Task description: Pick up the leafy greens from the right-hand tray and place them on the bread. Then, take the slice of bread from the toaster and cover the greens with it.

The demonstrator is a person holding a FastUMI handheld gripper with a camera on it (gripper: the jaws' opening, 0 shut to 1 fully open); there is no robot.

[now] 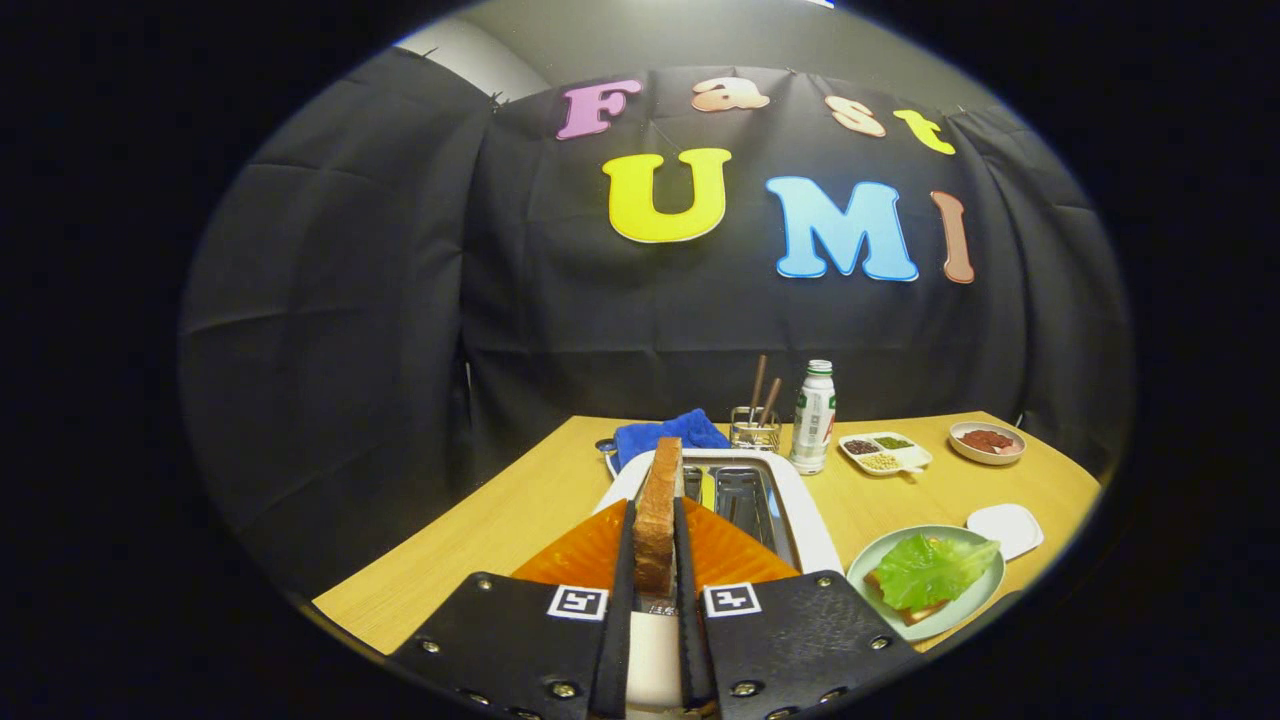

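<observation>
A blue cloth (pixel 668 436) lay behind the toaster (pixel 800 515). Over it, the gripper (pixel 655 560) pinched 1 upright slice of bread (pixel 658 510) between both fingers. Rightward, leafy greens (pixel 932 568) lay on bread on the plate (pixel 880 555).

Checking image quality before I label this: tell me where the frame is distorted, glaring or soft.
Gripper view: fisheye bends the table edge and the wall cloth into curves; the toaster's metal slots show mild glare; the bread slice pinched in the gripper is sharp, the lettuce on the plate evenly lit; the small far dishes are too small to make out.
</observation>
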